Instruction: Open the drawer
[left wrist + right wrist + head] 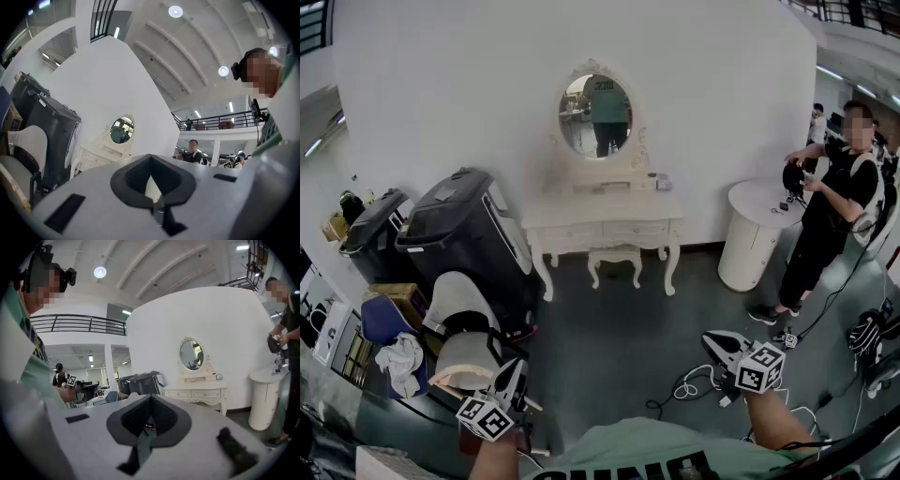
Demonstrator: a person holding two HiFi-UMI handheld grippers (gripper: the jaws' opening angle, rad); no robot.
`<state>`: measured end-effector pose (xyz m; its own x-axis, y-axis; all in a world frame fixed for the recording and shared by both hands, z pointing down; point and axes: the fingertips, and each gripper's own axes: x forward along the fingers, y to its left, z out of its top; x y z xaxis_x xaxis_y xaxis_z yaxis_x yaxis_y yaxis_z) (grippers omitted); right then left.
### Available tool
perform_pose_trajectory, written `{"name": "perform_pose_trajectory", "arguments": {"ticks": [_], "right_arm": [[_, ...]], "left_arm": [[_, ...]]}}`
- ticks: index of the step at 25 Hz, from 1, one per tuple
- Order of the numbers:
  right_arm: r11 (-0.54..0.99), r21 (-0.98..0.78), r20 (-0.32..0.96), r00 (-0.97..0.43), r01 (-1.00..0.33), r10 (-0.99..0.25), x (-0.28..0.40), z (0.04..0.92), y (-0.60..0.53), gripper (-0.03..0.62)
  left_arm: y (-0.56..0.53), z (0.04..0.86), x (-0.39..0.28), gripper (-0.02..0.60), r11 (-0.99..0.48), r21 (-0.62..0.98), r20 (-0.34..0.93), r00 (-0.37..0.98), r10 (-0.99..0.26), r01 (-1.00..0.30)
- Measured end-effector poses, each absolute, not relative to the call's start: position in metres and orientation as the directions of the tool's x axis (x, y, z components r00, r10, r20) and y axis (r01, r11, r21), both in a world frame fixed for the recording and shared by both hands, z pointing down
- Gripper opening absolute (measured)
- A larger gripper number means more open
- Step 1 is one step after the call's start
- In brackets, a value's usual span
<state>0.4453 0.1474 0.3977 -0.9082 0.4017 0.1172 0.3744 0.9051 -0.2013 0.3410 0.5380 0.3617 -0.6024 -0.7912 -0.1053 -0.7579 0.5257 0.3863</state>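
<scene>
1. White-painted wood marks our target in the head view. The counter [602, 208] under the oval mirror [595, 115] stands against the far wall. Its drawer [635, 229] sits flush in the front, not pulled out. The left tool [518, 367] and the right tool [712, 339] hang low at the near edge, well apart from the counter across the grey floor [609, 337]. We judge the task is not begun and that walking up comes first. Both tools point roughly level and ahead, which suits being carried towards the counter.

2. In the left gripper view, the left tool [151, 185] is clenched, jaws together with nothing between them. The counter [96, 158] shows small and tilted off to the left, so this tool is not aimed at it.

3. In the right gripper view, the right tool [149, 420] also looks closed on nothing. The counter [194, 387] stands nearly straight ahead with the drawer [206, 393] facing us, so we take this tool as the likelier one to reach the handle. A person [290, 333] stands at the right by a round pedestal [262, 399], beside our path, not in it.
</scene>
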Motion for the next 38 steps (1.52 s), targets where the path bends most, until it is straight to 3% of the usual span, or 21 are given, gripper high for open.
{"name": "perform_pose_trajectory", "arguments": {"ticks": [28, 38], "right_arm": [[0.899, -0.226, 0.102, -0.909, 0.374, 0.404, 0.526, 0.414, 0.006, 0.006], [0.872, -0.274, 0.099, -0.89, 0.406, 0.445, 0.519, 0.431, -0.015, 0.006]], "left_arm": [[0.371, 0.369, 0.405, 0.008, 0.502, 0.397, -0.056, -0.567, -0.822, -0.768], [0.351, 0.367, 0.41, 0.008, 0.541, 0.384, -0.005, -0.587, -0.809, -0.748]]}}
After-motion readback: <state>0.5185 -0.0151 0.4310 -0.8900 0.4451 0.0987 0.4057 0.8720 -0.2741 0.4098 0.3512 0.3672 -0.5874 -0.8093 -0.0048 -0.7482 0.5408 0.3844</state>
